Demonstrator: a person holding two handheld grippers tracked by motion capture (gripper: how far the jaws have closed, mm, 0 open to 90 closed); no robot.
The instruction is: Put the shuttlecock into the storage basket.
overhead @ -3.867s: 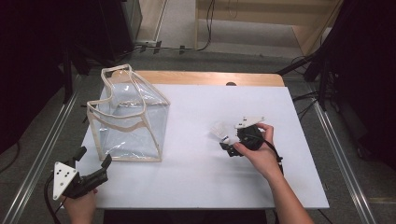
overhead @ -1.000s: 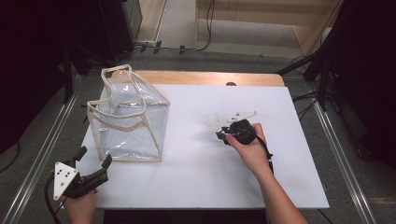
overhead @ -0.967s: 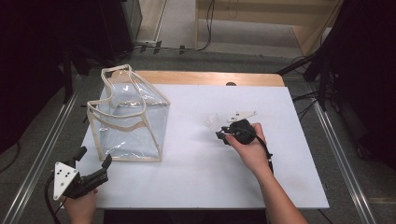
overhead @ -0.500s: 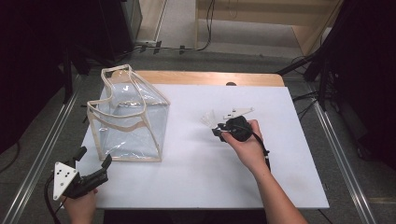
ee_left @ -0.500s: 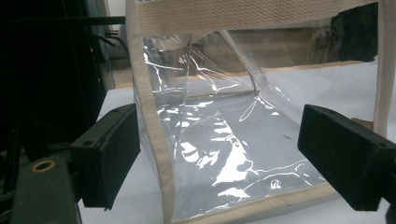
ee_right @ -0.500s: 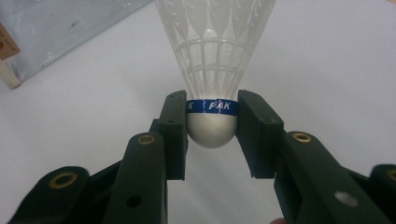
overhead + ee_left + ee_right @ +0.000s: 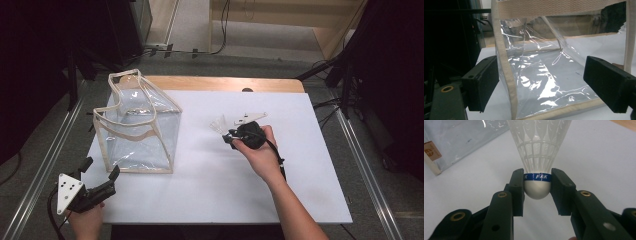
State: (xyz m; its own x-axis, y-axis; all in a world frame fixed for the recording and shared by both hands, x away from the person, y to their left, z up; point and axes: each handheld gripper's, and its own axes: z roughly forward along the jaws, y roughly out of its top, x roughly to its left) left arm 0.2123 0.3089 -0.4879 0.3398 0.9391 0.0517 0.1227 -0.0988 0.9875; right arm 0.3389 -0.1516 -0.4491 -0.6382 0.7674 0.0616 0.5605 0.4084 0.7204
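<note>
My right claw [image 7: 537, 182] is clenching a white shuttlecock [image 7: 537, 152] by its cork above the bench [image 7: 300, 190]. My left claw [image 7: 541, 82] is gaping wide just before the clear plastic tote bag [image 7: 137, 127], standing between the two.

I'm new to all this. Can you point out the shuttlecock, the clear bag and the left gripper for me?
shuttlecock [image 7: 537, 187]: right gripper view, on its white rounded cork.
clear bag [image 7: 142, 135]: high view, on its transparent front wall.
left gripper [image 7: 101, 172]: high view, midway between its open fingertips.
</note>
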